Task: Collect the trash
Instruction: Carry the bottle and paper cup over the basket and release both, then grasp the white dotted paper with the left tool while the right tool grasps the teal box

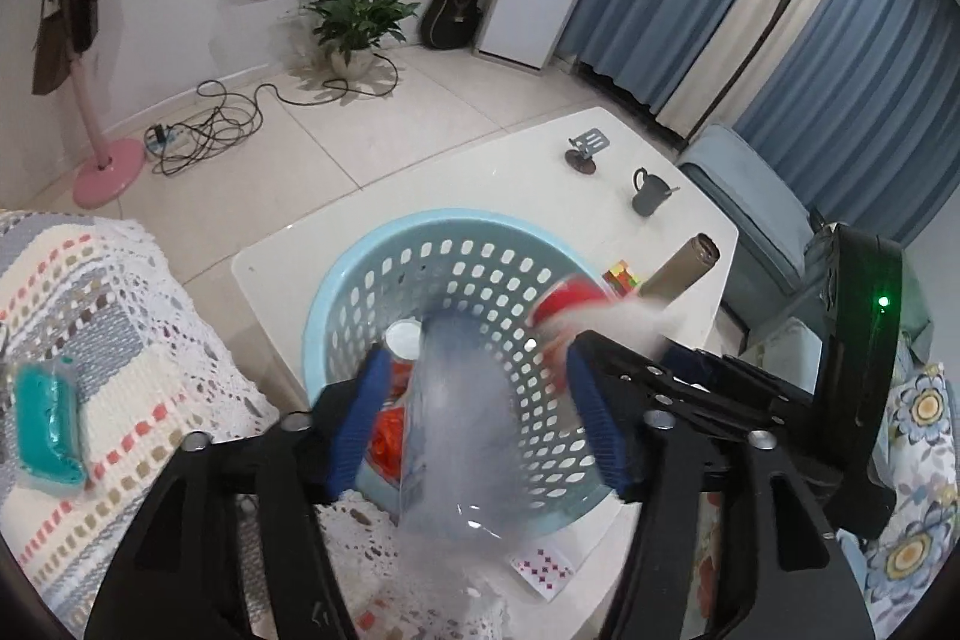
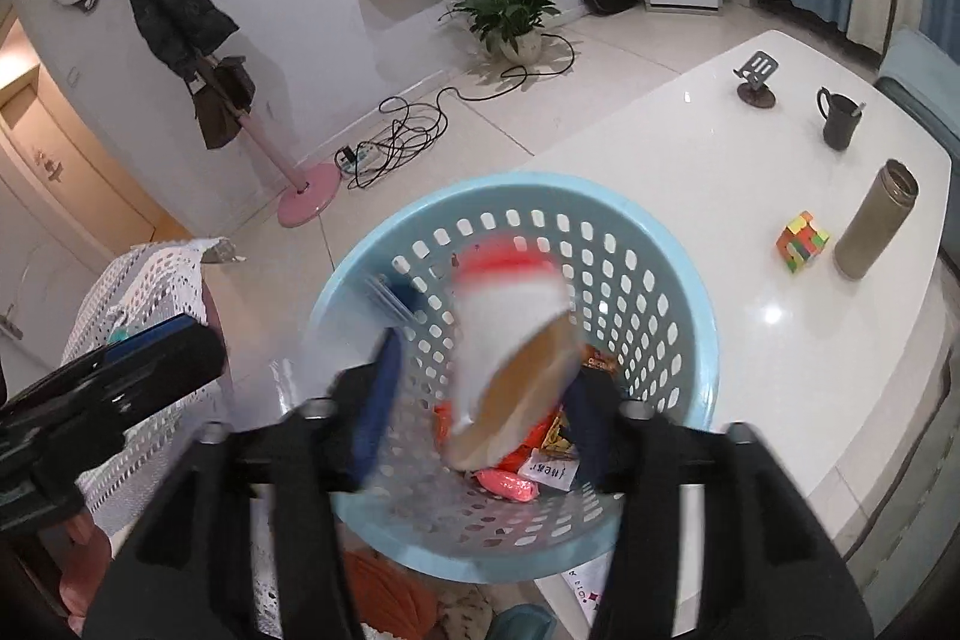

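A light blue perforated basket [image 1: 456, 244] [image 2: 660, 250] stands on the white table, with orange and red wrappers [image 2: 510, 484] in its bottom. My left gripper [image 1: 480, 418] is open over the basket; a blurred clear plastic bag [image 1: 456, 430] hangs between its fingers, free of both pads. My right gripper [image 2: 486, 400] is open over the basket; a blurred white cup with a red band [image 2: 510, 316] is in the air between its fingers, touching neither. That cup also shows in the left wrist view [image 1: 570, 304].
On the table beyond the basket are a puzzle cube [image 2: 801, 241], a tan flask [image 2: 876, 220], a dark mug [image 2: 840, 118] and a phone stand [image 2: 757, 79]. A crocheted blanket [image 1: 90, 340] with a teal packet [image 1: 48, 424] lies left. A playing card [image 1: 543, 568] lies near the basket.
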`<state>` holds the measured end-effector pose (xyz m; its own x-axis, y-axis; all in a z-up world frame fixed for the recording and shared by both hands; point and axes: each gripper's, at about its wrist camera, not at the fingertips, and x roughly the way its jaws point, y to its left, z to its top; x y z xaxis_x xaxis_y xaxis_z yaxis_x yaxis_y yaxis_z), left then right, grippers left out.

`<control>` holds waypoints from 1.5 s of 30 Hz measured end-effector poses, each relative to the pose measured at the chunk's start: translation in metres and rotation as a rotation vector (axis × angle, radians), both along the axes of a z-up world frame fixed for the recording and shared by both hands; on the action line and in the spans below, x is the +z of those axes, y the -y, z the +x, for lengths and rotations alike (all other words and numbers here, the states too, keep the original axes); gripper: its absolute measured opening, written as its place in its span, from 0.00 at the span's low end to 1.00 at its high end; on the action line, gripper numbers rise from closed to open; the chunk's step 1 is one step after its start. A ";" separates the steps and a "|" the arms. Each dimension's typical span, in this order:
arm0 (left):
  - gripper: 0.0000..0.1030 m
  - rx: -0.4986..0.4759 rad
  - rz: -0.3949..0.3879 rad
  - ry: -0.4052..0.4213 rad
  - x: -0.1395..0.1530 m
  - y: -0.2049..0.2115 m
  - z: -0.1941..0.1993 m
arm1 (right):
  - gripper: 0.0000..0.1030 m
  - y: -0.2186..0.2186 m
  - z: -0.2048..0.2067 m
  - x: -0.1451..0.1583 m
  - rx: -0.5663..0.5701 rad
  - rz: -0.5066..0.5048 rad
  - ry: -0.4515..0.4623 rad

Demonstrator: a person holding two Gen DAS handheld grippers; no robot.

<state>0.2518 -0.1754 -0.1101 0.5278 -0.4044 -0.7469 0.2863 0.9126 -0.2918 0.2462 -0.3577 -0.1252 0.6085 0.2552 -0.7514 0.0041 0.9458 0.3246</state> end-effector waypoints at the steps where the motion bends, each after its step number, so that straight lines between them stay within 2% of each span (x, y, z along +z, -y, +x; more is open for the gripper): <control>1: 0.60 0.001 0.001 0.004 0.001 -0.003 -0.004 | 0.51 0.001 -0.001 0.000 0.000 0.000 0.002; 6: 0.60 0.014 -0.002 0.019 0.006 -0.012 -0.015 | 0.51 0.000 -0.006 0.004 0.007 -0.002 0.009; 13: 0.60 0.054 -0.015 0.061 0.018 -0.035 -0.038 | 0.51 -0.027 -0.016 0.025 0.070 -0.026 0.057; 20: 0.60 0.174 -0.036 0.147 0.049 -0.092 -0.062 | 0.51 -0.083 -0.028 0.058 0.185 -0.041 0.149; 24: 0.61 0.292 -0.027 0.176 0.056 -0.142 -0.074 | 0.51 -0.122 -0.031 0.068 0.255 -0.043 0.173; 27: 0.61 0.388 -0.002 0.169 0.049 -0.182 -0.078 | 0.51 -0.149 -0.032 0.069 0.297 -0.044 0.170; 31: 0.59 0.444 0.034 0.129 0.031 -0.213 -0.074 | 0.51 -0.190 -0.034 0.063 0.354 -0.059 0.158; 35: 0.59 0.431 0.085 0.075 0.006 -0.223 -0.063 | 0.50 -0.219 -0.033 0.056 0.399 -0.057 0.138; 39: 0.59 0.405 0.122 0.050 -0.006 -0.224 -0.050 | 0.50 -0.242 -0.031 0.054 0.423 -0.080 0.132; 45: 0.61 0.381 0.197 0.018 -0.022 -0.220 -0.035 | 0.50 -0.252 -0.022 0.051 0.429 -0.100 0.116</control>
